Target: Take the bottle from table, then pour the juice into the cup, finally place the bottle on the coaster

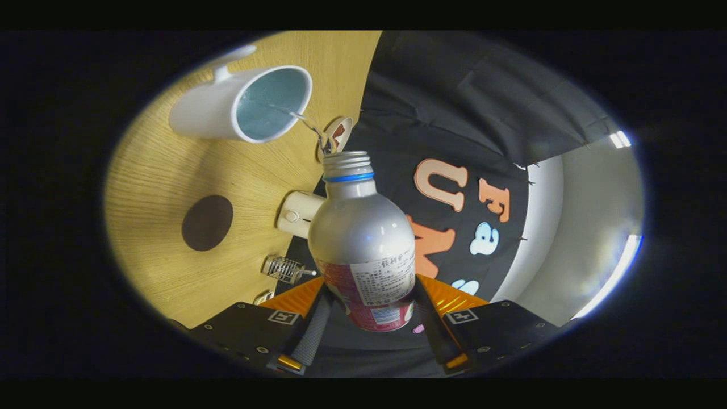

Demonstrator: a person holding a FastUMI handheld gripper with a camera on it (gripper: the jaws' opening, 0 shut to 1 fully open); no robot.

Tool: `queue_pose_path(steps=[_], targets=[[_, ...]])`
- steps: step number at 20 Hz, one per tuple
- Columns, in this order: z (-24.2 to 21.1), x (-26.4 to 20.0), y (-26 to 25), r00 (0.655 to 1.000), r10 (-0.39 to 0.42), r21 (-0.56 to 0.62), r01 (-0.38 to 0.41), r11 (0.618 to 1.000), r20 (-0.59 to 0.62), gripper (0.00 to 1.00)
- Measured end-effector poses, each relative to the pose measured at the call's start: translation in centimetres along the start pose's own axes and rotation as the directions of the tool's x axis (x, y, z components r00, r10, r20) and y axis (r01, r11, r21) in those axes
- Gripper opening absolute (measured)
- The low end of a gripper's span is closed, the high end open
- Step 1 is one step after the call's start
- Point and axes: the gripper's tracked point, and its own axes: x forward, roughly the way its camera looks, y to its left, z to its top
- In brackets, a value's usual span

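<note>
The tool (366,318) is clamped on the bottle (363,238), one finger pressing each side of the lower, labelled part of the body, so the neck and open mouth project forward, beyond the fingers. The whole view is rolled, which indicates that the tool is turned to tip the bottle toward the cup (244,105). A thin clear stream (304,120) leaves the mouth and enters the cup over its near rim; the pouring step is judged to be in progress. The mouth is held close to the rim but apart from it, presumably to keep the stream short and prevent spillage onto the wooden surface (159,170). The cup stands on the surface with its handle on the far side, and liquid is visible inside it. The grip sits low on the body, presumably to leave the neck clear for pouring. The dark round coaster (207,222) lies on the surface, apart from the cup and bare, ready to receive the bottle. A small white device (295,213) and a small wire spring-like item (284,268) lie near the surface's edge. The bottle's neck carries a blue ring (349,177). Its label has a white panel of fine print on red; the characters are too small to read.
</note>
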Motion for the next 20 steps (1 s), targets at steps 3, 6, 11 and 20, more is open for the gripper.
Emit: queue_pose_path(steps=[3, 6, 11, 20], targets=[[0.1, 0.2, -0.5, 1.0, -0.014, -0.02, 0.014, 1.0, 0.007, 0.78], [0.1, 0.4, -0.8, 1.0, -0.023, -0.038, 0.024, 0.999, 0.018, 0.78], [0.1, 0.7, -1.4, 0.999, -0.034, -0.064, 0.035, 0.997, 0.028, 0.78], [0.2, 1.1, -2.4, 0.997, -0.051, -0.123, 0.057, 0.991, 0.05, 0.78]])
